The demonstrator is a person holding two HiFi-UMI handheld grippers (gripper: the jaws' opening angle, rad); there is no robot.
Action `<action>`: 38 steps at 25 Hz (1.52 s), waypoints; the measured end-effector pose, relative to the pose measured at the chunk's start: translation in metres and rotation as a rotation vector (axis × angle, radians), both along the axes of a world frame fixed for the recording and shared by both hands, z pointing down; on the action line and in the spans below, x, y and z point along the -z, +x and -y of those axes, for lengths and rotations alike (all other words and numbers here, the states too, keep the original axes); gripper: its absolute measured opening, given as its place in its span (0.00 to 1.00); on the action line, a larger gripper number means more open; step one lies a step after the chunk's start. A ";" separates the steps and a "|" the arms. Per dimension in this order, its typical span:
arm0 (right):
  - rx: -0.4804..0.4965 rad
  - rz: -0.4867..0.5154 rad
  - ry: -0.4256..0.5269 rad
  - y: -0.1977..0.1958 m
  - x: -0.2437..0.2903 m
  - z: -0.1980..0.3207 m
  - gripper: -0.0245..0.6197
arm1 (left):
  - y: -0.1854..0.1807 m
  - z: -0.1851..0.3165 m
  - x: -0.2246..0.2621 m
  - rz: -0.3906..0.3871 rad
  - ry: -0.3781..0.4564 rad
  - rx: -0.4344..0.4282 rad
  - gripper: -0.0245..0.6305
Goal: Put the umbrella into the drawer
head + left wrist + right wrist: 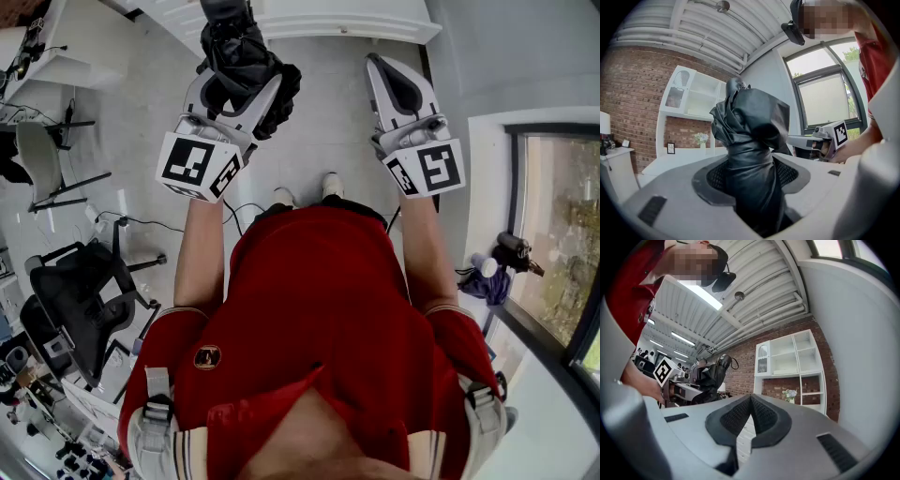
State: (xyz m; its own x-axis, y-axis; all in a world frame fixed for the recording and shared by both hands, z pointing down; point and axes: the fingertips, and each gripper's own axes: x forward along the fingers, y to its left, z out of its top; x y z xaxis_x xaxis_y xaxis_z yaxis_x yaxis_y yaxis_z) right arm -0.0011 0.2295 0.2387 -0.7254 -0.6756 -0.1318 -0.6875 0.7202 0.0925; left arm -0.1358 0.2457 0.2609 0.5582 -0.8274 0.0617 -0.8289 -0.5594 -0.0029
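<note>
A folded black umbrella (pixel 246 52) stands upright between the pads of my left gripper (pixel 234 86), which is shut on its lower part. In the left gripper view the umbrella (pixel 750 136) fills the gap between the jaws of the left gripper (pixel 749 180). My right gripper (pixel 389 75) is held level beside it on the right, shut and empty; in the right gripper view the right gripper (pixel 751 401) has its pads meeting. A white cabinet (pixel 309 23) with a shelf unit (pixel 792 366) stands ahead; white drawer fronts (pixel 745 430) show behind the right jaws.
Black office chairs (pixel 80 300) and cables stand on the floor at the left. A window (pixel 553 234) with a few things on the floor below it (pixel 492 272) is at the right. A brick wall (pixel 637 93) lies behind the shelves.
</note>
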 end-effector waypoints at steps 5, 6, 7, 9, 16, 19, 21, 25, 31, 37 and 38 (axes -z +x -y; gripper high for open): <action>0.027 0.044 -0.009 -0.003 0.007 -0.006 0.02 | -0.001 -0.003 0.001 -0.006 -0.002 -0.006 0.41; 0.022 0.039 -0.010 -0.003 0.007 -0.006 0.02 | -0.002 -0.004 0.002 -0.008 -0.001 -0.007 0.41; 0.015 0.031 -0.010 -0.005 0.007 -0.007 0.02 | -0.005 -0.006 0.003 -0.011 0.001 -0.007 0.41; 0.004 0.017 -0.014 -0.012 0.007 -0.010 0.02 | -0.014 -0.012 0.004 -0.018 0.005 -0.006 0.41; -0.028 -0.007 -0.019 -0.046 0.001 -0.023 0.02 | -0.056 -0.027 -0.001 -0.046 0.014 -0.011 0.41; -0.036 -0.033 -0.009 -0.067 0.003 -0.032 0.02 | -0.080 -0.028 -0.002 -0.060 0.023 -0.016 0.41; -0.042 -0.047 -0.004 -0.064 0.004 -0.030 0.02 | -0.079 -0.019 -0.004 -0.063 0.020 -0.019 0.41; -0.065 -0.041 0.005 -0.044 0.005 -0.010 0.02 | -0.068 0.002 -0.006 -0.055 0.013 -0.030 0.41; -0.068 -0.042 0.055 -0.030 0.009 0.057 0.02 | -0.059 0.064 -0.009 -0.032 0.012 -0.026 0.41; -0.036 -0.015 0.056 0.014 -0.007 0.151 0.02 | -0.019 0.154 -0.020 0.018 -0.020 0.001 0.41; -0.034 -0.009 0.051 0.024 -0.009 0.167 0.02 | -0.011 0.169 -0.022 0.028 -0.026 0.005 0.41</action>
